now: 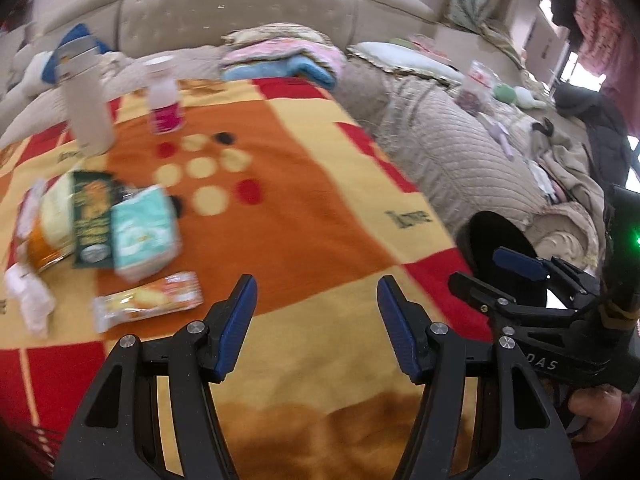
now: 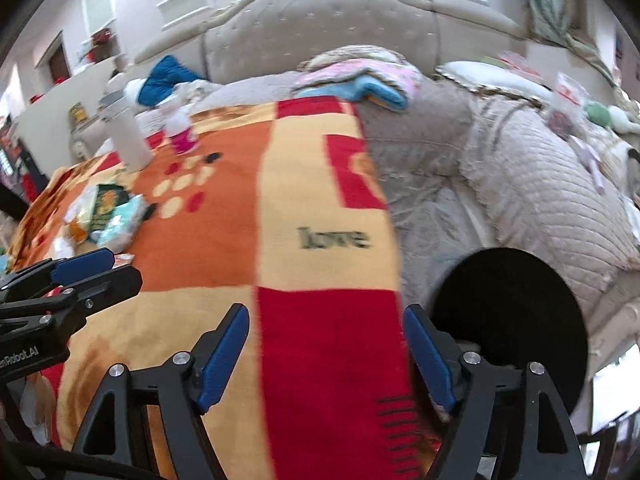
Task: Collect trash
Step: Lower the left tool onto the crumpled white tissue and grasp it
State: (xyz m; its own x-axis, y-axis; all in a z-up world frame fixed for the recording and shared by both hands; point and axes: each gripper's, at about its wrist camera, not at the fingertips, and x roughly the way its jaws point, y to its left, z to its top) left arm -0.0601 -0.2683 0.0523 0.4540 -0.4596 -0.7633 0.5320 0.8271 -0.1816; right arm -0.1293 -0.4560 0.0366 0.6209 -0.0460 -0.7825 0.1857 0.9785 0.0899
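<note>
1. Bed w/ tufted beige headboard (image 1: 240, 4) fills both views; quilted beige cover (image 2: 540, 200) on the right side, folded pink/blue bedding (image 1: 288, 58) piled near the headboard.
2. Blanket (image 1: 320, 208), orange/yellow/red checks w/ dot pattern & "love" print, spread over the bed's left part; all trash lies on it.
3. Black round bin opening (image 2: 516, 320) sits at the blanket's right edge, just beside the right gripper's right finger.
4. Tall white bottle (image 1: 86, 108) upright at blanket's far left; smaller bottle w/ pink label (image 1: 165, 100) upright just right of it.
5. Trash cluster, left side of blanket, well apart from the bin: pale-green tissue pack (image 1: 144, 232), dark green packet (image 1: 94, 224) touching it, orange/yellow wrapper (image 1: 48, 232) partly under those.
6. Snack bar wrapper (image 1: 148, 300) lies flat nearest the left gripper, to its left, not touched.
7. Crumpled white tissue (image 1: 30, 300) at the far left edge.
8. Left gripper (image 1: 316, 328): fingers spread, nothing between, over bare blanket.
9. Right gripper (image 2: 326, 356): fingers spread wide, nothing between, over the red/yellow checks; a hand (image 1: 600, 412) holds its handle.
</note>
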